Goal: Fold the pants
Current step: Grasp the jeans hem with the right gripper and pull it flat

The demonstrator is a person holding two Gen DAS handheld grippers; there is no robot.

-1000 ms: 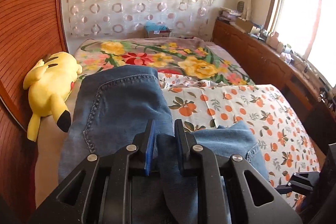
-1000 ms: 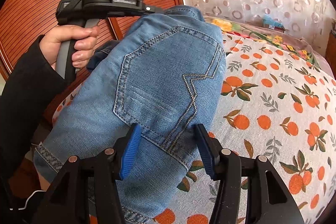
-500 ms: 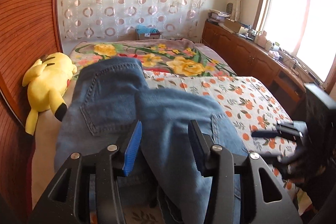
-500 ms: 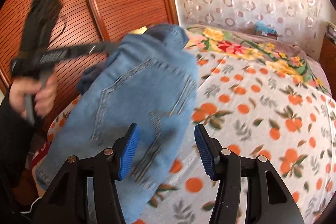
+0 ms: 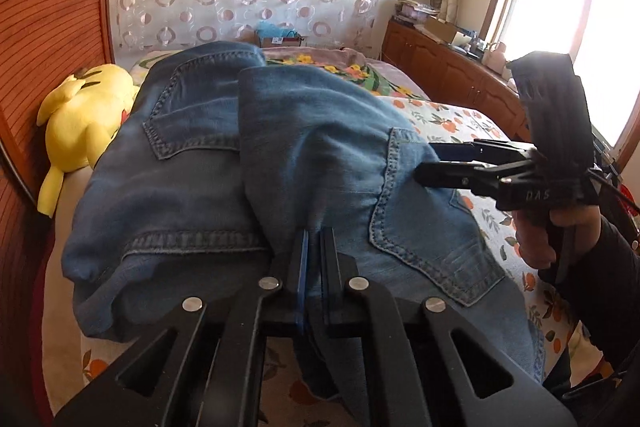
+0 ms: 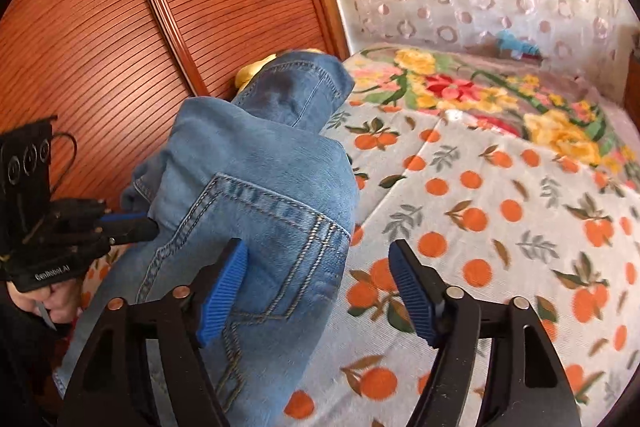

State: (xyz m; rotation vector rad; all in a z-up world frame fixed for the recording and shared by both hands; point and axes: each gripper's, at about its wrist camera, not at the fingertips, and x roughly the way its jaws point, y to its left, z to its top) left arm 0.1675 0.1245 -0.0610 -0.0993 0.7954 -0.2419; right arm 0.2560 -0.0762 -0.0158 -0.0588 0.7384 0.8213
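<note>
Since a moment ago: left gripper (image 5: 313, 247) jaws have just been closing on a fold of the jeans (image 5: 320, 155); right gripper (image 6: 318, 291) jaws have just been opening, and the denim now lies only by its left pad.
Left jaws: together, pinching a thin ridge of denim near the waistband end.
Right jaws: apart, holding nothing, over the orange-print bedspread (image 6: 500, 211) and the jeans' edge.
Jeans: bunched in a heap on the bed's near left side, back pockets up, just beside the yellow plush toy (image 5: 80, 115).
Meaning for the task: likely a regrip between folds; the pants look far from neatly folded.
Hard to make out: legs and hems are buried under the heap, and how many layers the left jaws pinch.
</note>
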